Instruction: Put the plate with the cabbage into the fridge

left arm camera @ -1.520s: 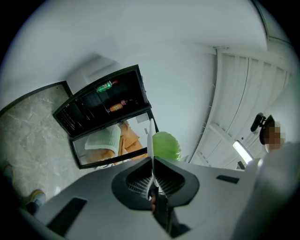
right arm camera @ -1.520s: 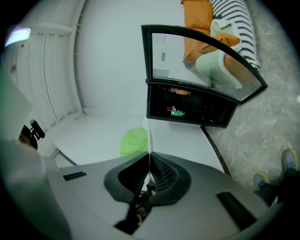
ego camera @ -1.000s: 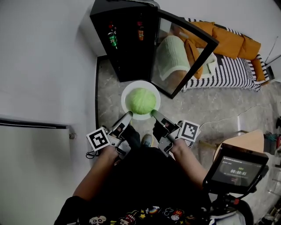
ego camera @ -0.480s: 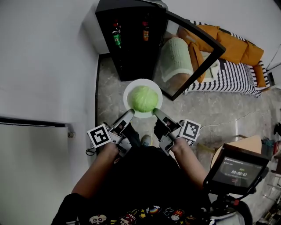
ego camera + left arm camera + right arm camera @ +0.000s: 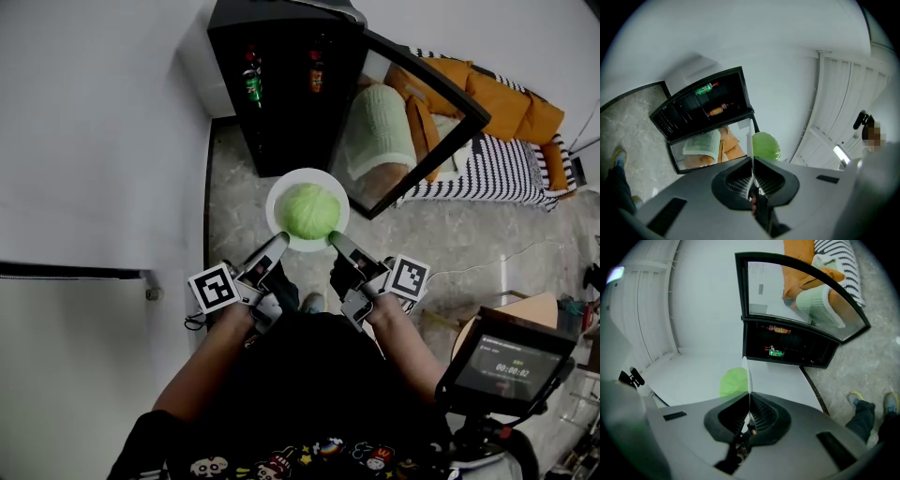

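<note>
Head view: your left gripper point(image 5: 278, 241) and right gripper point(image 5: 334, 238) each pinch the plate point(image 5: 274, 202) by its near rim, with the open fridge point(image 5: 281, 103) straight ahead.

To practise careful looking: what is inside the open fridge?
Inside the fridge, a green bottle and an orange bottle show. The rest of its interior is too dark to make out.

Cabbage point(image 5: 310, 209) sat on middle of plate point(image 5: 272, 208). Plate's near rim lay between jaws of left gripper point(image 5: 278, 240) at left and right gripper point(image 5: 333, 238) at right. Fridge point(image 5: 281, 117) stood just beyond plate, beside wall point(image 5: 94, 141) at left; door point(image 5: 398, 141) hung open to right; bottles point(image 5: 253, 86) inside fridge
</note>
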Demonstrator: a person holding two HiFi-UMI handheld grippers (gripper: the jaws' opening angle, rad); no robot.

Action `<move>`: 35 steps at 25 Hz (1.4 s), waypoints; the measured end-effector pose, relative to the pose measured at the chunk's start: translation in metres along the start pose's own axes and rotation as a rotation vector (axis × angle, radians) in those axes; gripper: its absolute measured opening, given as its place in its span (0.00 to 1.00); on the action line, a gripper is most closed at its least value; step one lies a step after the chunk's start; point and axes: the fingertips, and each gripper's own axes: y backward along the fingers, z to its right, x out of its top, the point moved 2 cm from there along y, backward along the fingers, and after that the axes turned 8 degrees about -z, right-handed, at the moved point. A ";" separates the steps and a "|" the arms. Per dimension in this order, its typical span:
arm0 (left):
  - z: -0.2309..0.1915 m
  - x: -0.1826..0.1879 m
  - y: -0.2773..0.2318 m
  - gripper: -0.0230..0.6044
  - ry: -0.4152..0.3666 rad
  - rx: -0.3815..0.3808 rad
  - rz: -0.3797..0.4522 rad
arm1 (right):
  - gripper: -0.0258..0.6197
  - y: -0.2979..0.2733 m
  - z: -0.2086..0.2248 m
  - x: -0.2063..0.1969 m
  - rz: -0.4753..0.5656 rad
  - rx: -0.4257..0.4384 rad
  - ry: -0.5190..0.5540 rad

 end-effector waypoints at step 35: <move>0.002 0.001 -0.001 0.06 -0.021 0.005 -0.033 | 0.06 0.003 -0.002 -0.002 0.027 0.017 -0.015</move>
